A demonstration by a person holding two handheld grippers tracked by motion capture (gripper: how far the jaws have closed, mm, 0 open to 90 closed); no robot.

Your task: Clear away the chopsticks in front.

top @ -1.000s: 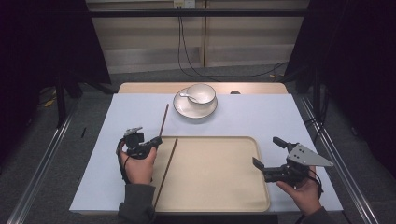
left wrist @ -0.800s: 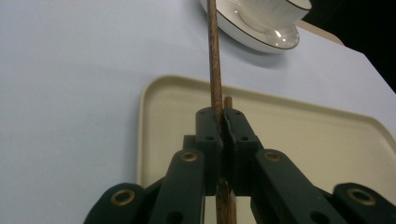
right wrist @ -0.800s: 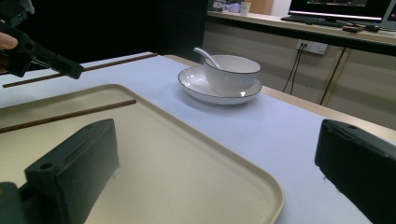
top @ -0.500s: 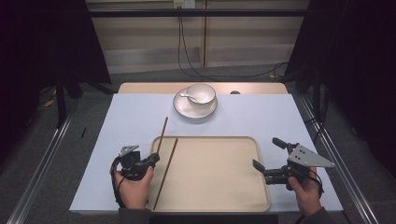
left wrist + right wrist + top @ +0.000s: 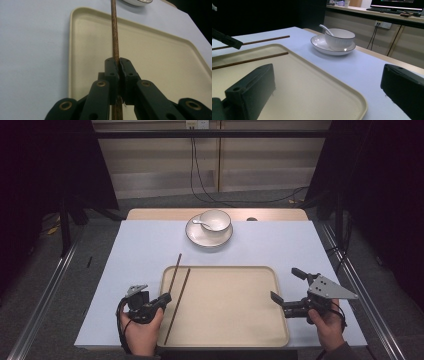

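My left gripper (image 5: 166, 297) is shut on a brown chopstick (image 5: 175, 272) near the tray's left rim; the stick points away toward the plate. In the left gripper view the jaws (image 5: 119, 62) pinch that chopstick (image 5: 114, 35) above the beige tray (image 5: 160, 65). A second chopstick (image 5: 177, 305) lies inside the tray (image 5: 235, 307) along its left side. My right gripper (image 5: 284, 284) stands open over the tray's right rim, nothing between its jaws. From the right gripper view (image 5: 327, 97) I see the held chopstick (image 5: 262, 40) and the lying chopstick (image 5: 249, 60).
A white bowl (image 5: 216, 220) with a spoon (image 5: 201, 223) stands on a white plate (image 5: 200, 238) at the far middle of the pale blue table cover (image 5: 130, 270). Cables hang behind the table, with dark floor on both sides.
My left gripper has pulled the held chopstick back toward the near edge, away from the plate. The right gripper and the chopstick in the tray have stayed put.
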